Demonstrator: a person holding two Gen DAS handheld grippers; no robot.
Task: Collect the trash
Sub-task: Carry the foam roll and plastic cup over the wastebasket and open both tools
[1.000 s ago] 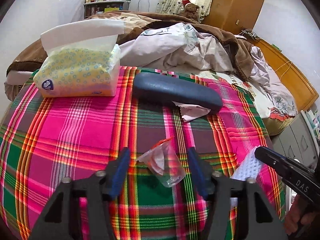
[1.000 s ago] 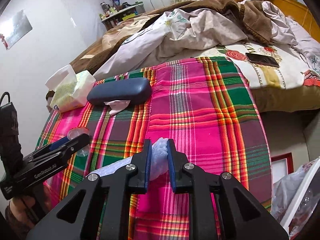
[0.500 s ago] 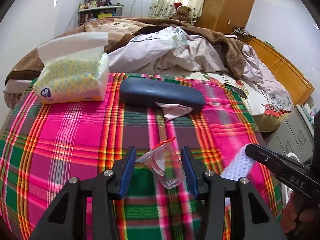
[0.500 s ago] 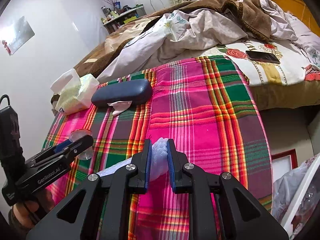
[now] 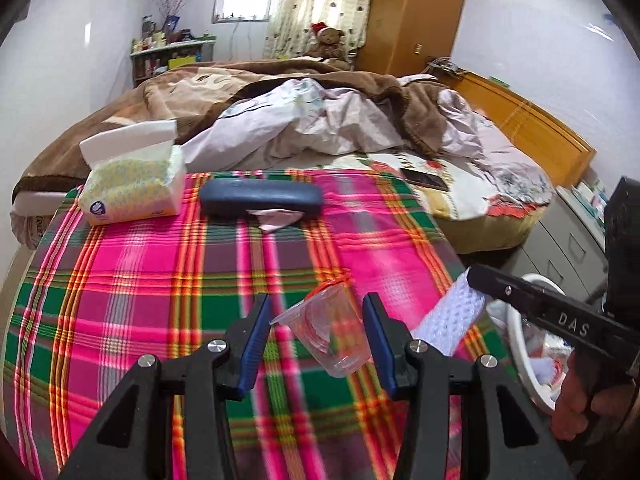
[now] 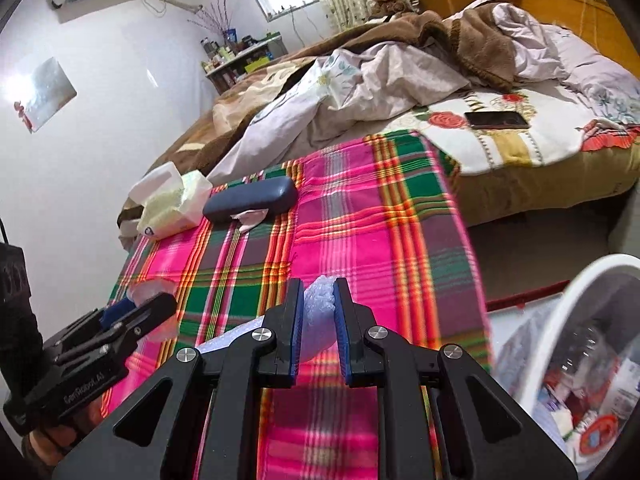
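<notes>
Clear plastic cup (image 5: 332, 332) sits clamped in left claw (image 5: 316, 344); right claw (image 6: 318, 312) pinches bubble wrap (image 6: 318, 300).

— What carries everything here?

— We see a surface draped in a pink, green and orange plaid cloth (image 5: 132, 288), set right against the foot of a bed (image 6: 516, 148).

— And what lies on the cloth?

— We take the dark blue case (image 5: 260, 200) as our landmark, at the cloth's far edge. A tissue pack (image 5: 132, 188) stands just to its left. A crumpled bit of paper (image 5: 276, 220) sticks out from under the case's near side.

— On the bed?

— Beyond the case we see rumpled bedding (image 5: 320, 120), and to its right a dark phone (image 6: 498, 119) lying flat on the flowered sheet.
</notes>
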